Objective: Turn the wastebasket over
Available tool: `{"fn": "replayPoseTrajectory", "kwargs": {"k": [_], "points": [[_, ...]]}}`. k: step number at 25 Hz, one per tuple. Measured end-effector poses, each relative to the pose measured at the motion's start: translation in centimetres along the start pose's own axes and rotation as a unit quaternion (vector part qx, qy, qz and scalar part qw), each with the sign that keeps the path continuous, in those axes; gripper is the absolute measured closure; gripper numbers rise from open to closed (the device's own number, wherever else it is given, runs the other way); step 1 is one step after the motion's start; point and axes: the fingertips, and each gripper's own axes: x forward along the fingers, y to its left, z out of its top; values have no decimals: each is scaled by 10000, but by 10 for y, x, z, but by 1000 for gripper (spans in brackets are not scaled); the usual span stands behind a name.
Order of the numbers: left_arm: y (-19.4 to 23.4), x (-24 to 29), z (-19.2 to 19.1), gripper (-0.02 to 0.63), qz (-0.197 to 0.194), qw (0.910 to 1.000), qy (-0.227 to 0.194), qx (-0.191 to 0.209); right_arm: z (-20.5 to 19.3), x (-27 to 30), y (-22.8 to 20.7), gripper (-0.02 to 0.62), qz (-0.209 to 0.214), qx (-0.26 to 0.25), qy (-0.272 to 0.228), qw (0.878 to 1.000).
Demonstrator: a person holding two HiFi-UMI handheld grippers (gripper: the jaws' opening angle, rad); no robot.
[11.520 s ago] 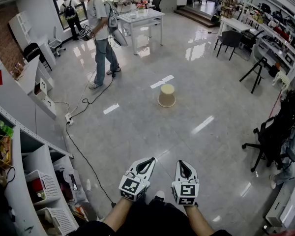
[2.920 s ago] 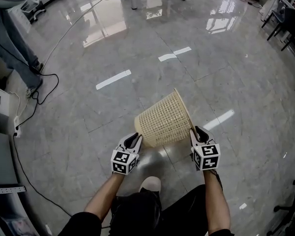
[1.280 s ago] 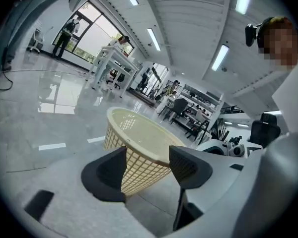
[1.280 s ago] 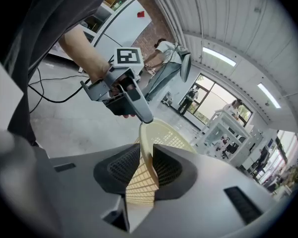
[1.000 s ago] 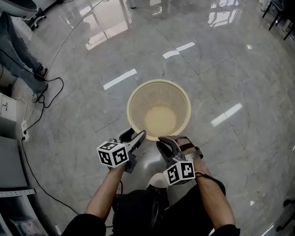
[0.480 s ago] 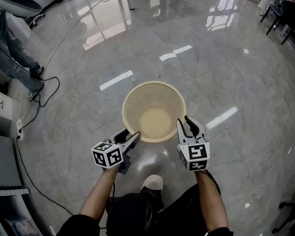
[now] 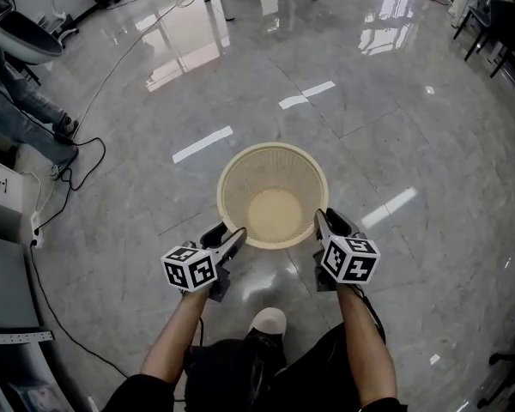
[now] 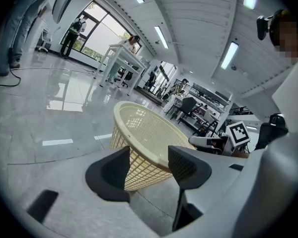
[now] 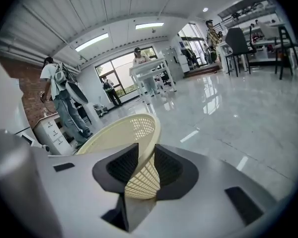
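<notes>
You're standing in a large open-plan office that doubles as a lab. A wide, polished tile floor (image 7: 395, 144) spreads out around white tables (image 9: 150, 67). Black office chairs (image 9: 237, 39) sit at desks (image 8: 203, 114) crowded with gear. There are tall windows (image 9: 118, 68) and strip lights (image 8: 230, 55) overhead. A drawer cabinet (image 9: 51, 131) stands nearby, a cable (image 7: 101, 153) trails over the floor, and other people (image 9: 59, 95) stand about.
</notes>
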Motion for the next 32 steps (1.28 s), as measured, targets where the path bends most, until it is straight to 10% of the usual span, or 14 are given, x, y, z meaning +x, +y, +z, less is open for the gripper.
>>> {"fn": "replayPoseTrajectory", "kwargs": {"k": [8,15,18,26,32], "points": [[16,16,22,365,61,9999,-156,-42,-8,-11,6,486,36,-95,200,9997],[-4,-17,48,374,447,9818,-1167,1428,31,-41,-14,522,-697,-1124,-473,9901],[-27,-21,54,546,200,9718,-1354,1921,40,-50,-6,563,-611,-1362,-729,9861],[-59,-12,62,598,95,9625,-1269,2396,41,-57,46,583,-87,-2491,-746,9656],[-126,-49,134,598,-15,9640,-1075,2431,114,-113,90,583,-11,-2317,-653,9706]]}}
